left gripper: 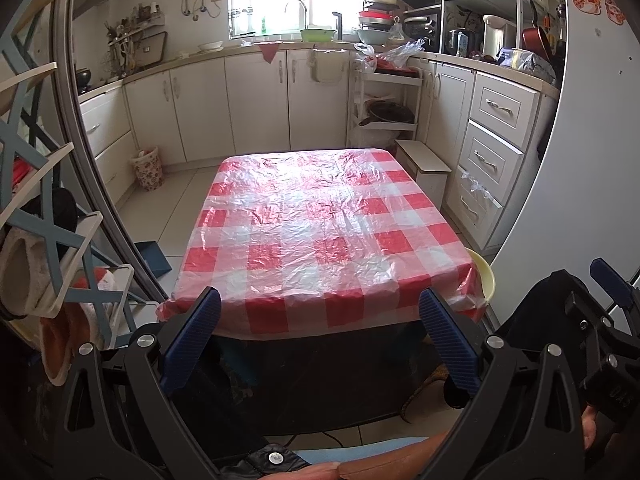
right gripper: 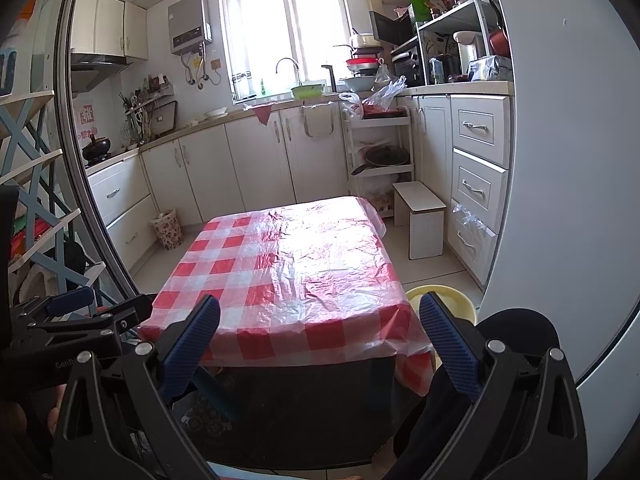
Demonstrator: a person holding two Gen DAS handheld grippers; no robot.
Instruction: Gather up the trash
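Now both grippers' fingers wide, empty; floral wastebasket bag-lined, contents unseen; yellow basin beside table.

Ahead of both tongs, the table's red-and-white checked cover is thin, crinkled plastic film, glossy where window light strikes it. The left gripper and right gripper carry ribbed, matt blue pads on black matt plastic arms with shiny metal bolts. Right of the table, a smooth yellow plastic basin. Beyond, cabinets look satin white.
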